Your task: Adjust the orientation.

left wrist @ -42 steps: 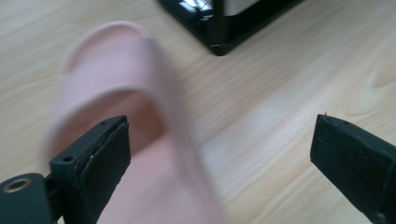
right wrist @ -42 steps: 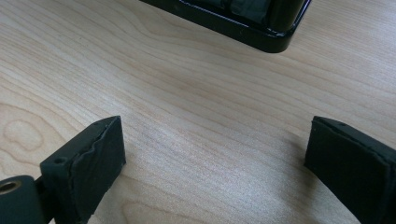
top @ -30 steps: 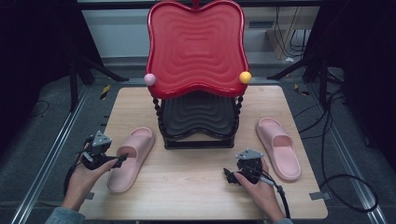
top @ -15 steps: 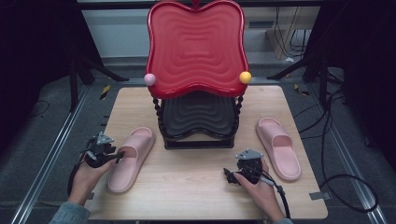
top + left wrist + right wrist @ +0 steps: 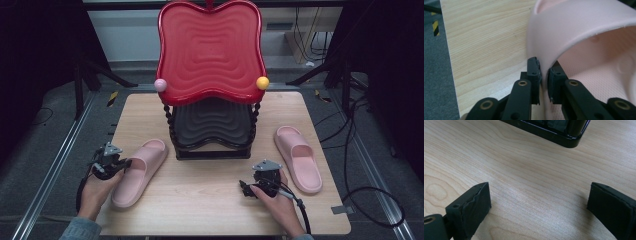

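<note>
left gripper (image 5: 125, 163) at the table's (image 5: 210, 210) near-left corner, held in the left hand (image 5: 97, 187). its jaws have just been closing and now pinch the side wall of the left pink slipper (image 5: 137, 172), at the edge of the strap: in the left gripper view one pad (image 5: 534, 72) sits on the outside of the pink wall, the other on the inside, both pressed against it. gripper point in that view (image 5: 544, 77), slipper (image 5: 584, 32).

the left pink slipper lies flat on the wooden table, along the left edge toward the near side, toe end angled toward the black base of the stand (image 5: 212, 152).

right gripper (image 5: 246, 189) rests near the near edge, right of centre, in the right hand (image 5: 275, 200). its jaws stand wide apart with bare wood between them; nothing held. the right gripper view shows both pads (image 5: 472, 205) just above the table (image 5: 529, 177), with a corner of the black stand base (image 5: 554, 132) farther off.

right pink slipper (image 5: 299, 157) lies flat by the right edge, just beside the right hand, untouched.

two-tier stand in the table's middle toward the far edge: red wavy tray (image 5: 210, 50) on top, black wavy tray (image 5: 212, 125) below, twisted black posts. pink ball (image 5: 160, 84) at the red tray's left, yellow ball (image 5: 262, 82) at its right.
</note>
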Tool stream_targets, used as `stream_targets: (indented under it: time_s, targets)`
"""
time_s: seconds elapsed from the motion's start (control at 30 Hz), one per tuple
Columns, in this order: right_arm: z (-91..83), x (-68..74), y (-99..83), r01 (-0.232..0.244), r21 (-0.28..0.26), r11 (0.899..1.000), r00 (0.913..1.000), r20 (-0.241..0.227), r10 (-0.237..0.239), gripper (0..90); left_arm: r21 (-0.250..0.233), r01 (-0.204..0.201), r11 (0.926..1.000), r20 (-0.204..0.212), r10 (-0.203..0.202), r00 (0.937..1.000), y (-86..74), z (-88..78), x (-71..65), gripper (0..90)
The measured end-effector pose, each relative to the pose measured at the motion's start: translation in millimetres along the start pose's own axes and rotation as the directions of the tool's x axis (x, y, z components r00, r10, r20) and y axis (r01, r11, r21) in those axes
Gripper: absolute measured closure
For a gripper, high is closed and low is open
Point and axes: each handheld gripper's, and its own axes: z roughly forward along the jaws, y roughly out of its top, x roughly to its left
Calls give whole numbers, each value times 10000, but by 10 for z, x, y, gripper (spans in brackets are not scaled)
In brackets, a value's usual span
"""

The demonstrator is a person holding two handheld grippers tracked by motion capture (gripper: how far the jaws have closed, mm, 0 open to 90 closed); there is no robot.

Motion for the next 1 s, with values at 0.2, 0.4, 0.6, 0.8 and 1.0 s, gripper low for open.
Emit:
stream_targets:
  time_s: [0.2, 0.4, 0.6, 0.8, 1.0]
  targets:
    - [0, 0, 0, -2, -1, 10000, 10000, 1, 2, 51, -274, -597, 9978, 404, 608, 9973, -63, -252, -256, 836]
    - [0, 0, 0, -1, 1, 10000, 10000, 0, 1, 51, -503, -1286, 9904, 1137, 1336, 9845, -62, -311, -708, 836]
    - [0, 0, 0, -1, 0, 10000, 10000, 0, 1, 51, -546, -1781, 9825, 1650, 1848, 9688, 86, -101, -1101, 837]
    - [-1, -3, -1, 43, 6, 10000, 10000, 9, -43, 51, -317, -1866, 9819, 1528, 1892, 9700, 177, 91, -1213, 836]
    - [-2, -2, -3, 47, 6, 10000, 10000, 4, -47, 51, -436, -1415, 9890, 1365, 1462, 9798, 128, 66, -1208, 629]
